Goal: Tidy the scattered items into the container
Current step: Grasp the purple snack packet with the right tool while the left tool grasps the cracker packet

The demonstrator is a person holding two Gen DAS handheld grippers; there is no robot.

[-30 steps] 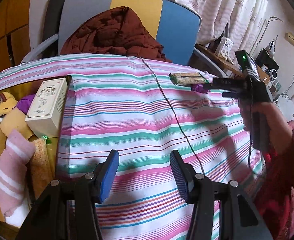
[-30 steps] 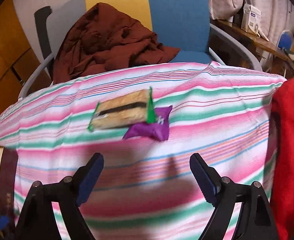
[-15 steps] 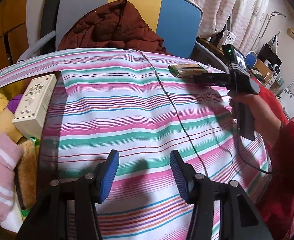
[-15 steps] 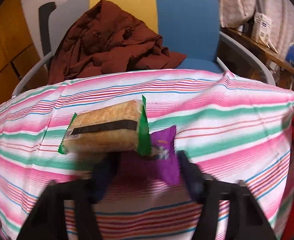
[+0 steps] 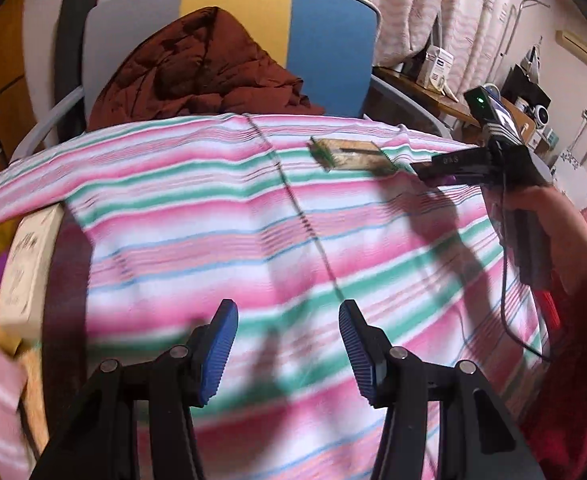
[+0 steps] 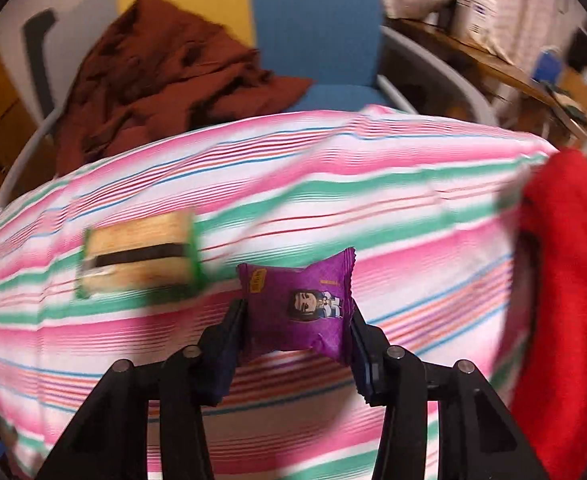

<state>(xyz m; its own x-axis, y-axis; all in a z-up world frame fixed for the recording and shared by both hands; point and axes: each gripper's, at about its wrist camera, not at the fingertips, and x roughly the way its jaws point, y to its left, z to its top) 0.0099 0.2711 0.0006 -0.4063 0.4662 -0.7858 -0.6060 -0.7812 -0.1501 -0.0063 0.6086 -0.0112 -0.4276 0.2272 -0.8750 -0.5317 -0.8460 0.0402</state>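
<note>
Presently your right gripper (image 6: 296, 322) clamps the purple packet (image 6: 299, 310) — carry it to the container (image 5: 1, 272); left gripper (image 5: 285, 344) idles agape.

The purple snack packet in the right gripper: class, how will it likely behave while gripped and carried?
The purple snack packet looks puffed and crinkled, so probably light and soft. The right gripper pinches its sides; its glossy film could slip. Its sealed ends stick out unsupported, so they probably flex.

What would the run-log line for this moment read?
right tongs: shut on purple snack packet | left tongs: open, idle | cracker pack: on striped cloth
</note>
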